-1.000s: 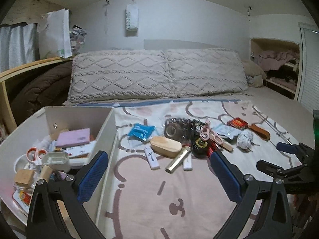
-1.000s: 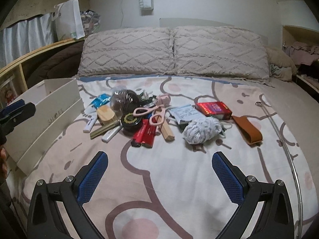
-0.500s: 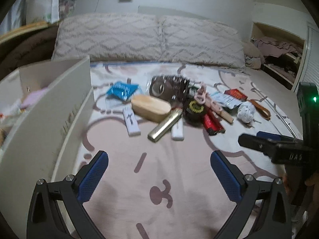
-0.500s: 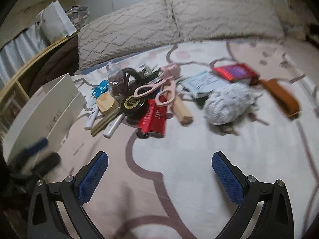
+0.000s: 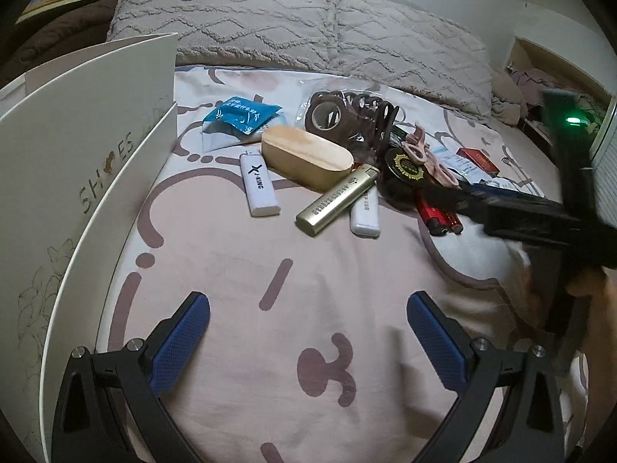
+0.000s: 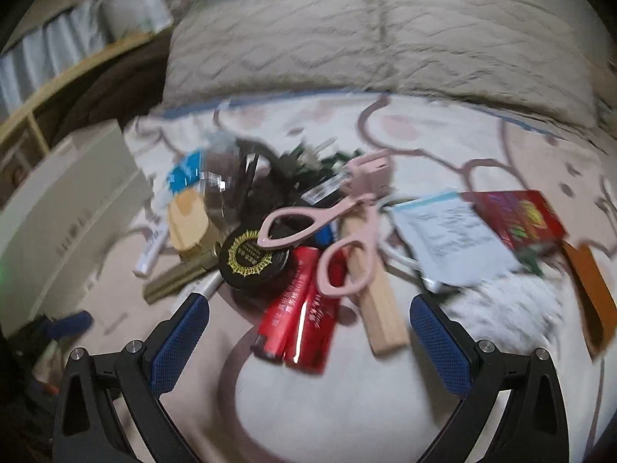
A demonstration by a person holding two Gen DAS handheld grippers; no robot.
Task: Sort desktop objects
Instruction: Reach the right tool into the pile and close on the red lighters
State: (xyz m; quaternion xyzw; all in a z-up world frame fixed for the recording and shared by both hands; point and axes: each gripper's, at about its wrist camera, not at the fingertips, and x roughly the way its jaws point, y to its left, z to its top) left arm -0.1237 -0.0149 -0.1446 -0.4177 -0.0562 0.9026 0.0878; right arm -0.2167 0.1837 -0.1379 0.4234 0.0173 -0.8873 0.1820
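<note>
A heap of small objects lies on the pink bedsheet. In the left wrist view I see a white lighter [image 5: 258,184], a gold lighter [image 5: 338,198], a wooden case [image 5: 306,156], a blue packet [image 5: 240,115] and a black round tin [image 5: 403,171]. My left gripper [image 5: 308,341] is open and empty, short of the heap. In the blurred right wrist view, two red lighters [image 6: 300,318], pink scissors-like tool [image 6: 327,227] and a wooden stick [image 6: 380,305] lie just ahead of my open, empty right gripper [image 6: 308,341]. The right gripper body [image 5: 540,220] shows in the left view.
A white shoe box [image 5: 77,162] stands at the left; it also shows in the right wrist view [image 6: 65,212]. A red box [image 6: 518,218], white yarn ball [image 6: 505,308], brown strap [image 6: 592,297] and paper sachet [image 6: 451,243] lie at the right. Pillows [image 5: 300,27] line the back.
Both grippers have moved forward and down toward the heap. The right gripper has swung in over the red lighters, and its view is motion-blurred. Both stay open and empty.
</note>
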